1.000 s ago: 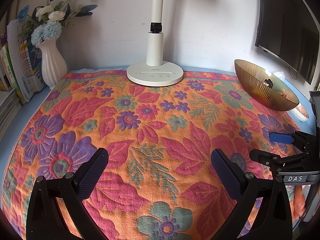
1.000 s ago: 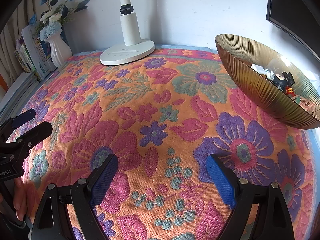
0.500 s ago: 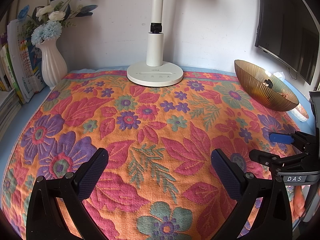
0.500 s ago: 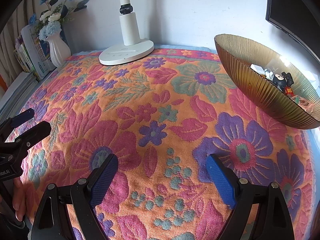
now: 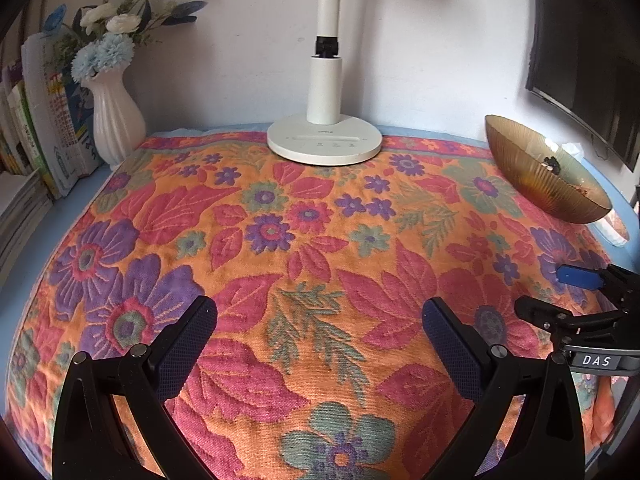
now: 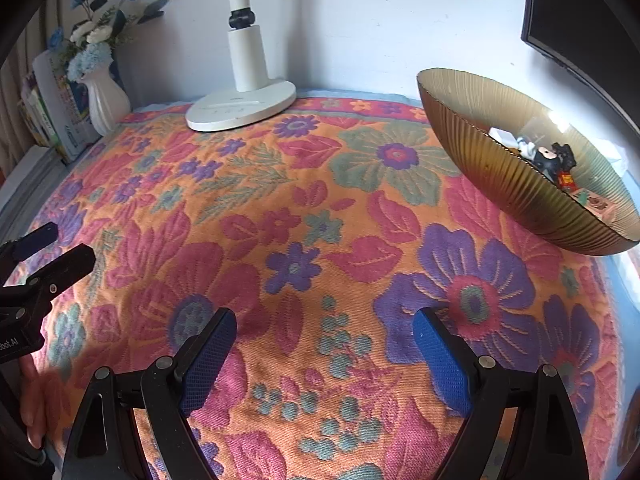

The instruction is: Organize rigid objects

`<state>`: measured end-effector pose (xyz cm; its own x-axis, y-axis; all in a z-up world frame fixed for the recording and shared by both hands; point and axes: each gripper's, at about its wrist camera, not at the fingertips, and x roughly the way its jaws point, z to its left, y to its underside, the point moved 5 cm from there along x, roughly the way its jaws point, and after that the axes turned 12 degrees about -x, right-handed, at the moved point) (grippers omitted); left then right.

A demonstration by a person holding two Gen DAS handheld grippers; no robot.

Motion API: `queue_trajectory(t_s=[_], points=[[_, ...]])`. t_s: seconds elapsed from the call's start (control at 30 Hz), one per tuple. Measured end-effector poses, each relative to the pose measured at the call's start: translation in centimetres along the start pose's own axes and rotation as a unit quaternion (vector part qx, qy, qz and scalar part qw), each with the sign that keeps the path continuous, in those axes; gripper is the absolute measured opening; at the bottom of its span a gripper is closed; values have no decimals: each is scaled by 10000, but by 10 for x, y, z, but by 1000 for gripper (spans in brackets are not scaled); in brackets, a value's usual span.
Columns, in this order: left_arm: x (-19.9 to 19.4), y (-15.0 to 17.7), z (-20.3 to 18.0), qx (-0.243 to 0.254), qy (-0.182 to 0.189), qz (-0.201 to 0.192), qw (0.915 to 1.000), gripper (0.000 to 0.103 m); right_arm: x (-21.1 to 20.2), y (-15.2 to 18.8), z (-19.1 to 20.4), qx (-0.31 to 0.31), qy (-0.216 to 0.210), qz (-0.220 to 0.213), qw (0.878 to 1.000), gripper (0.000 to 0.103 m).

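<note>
A ribbed amber glass bowl stands at the table's right side, also visible as the bowl in the left wrist view. Inside it lie small objects: a black figure, a white piece and a pink card. My right gripper hovers open over the flowered cloth, nothing between its blue pads. My left gripper is open too, over the cloth's front middle, holding nothing. Each gripper shows at the edge of the other's view: the right gripper and the left gripper.
A white lamp base stands at the back centre. A white vase of flowers and stacked books fill the back left. A dark monitor hangs at the right. A hand shows at lower left.
</note>
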<state>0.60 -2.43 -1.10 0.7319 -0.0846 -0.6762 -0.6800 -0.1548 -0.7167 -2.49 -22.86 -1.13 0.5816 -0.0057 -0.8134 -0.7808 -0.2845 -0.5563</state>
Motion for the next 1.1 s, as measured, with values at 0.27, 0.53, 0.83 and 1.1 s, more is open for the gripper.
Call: queue_trajectory(t_s=[0.27,0.53,0.83,1.1], points=[[12,10,0,110,-486,351,9981,102,-9,-9,11,109,-171,-22,9998,89],[35,14,3,-131,-312,954,9949,103,8,-1,5,358,108,292,9989,103],[35,14,1,-161,-317,911,9952,103,10,0,3,351,102,365,9987,103],[36,12,2,-131,-283,940,9951,103,10,1,3,360,85,343,9987,103]])
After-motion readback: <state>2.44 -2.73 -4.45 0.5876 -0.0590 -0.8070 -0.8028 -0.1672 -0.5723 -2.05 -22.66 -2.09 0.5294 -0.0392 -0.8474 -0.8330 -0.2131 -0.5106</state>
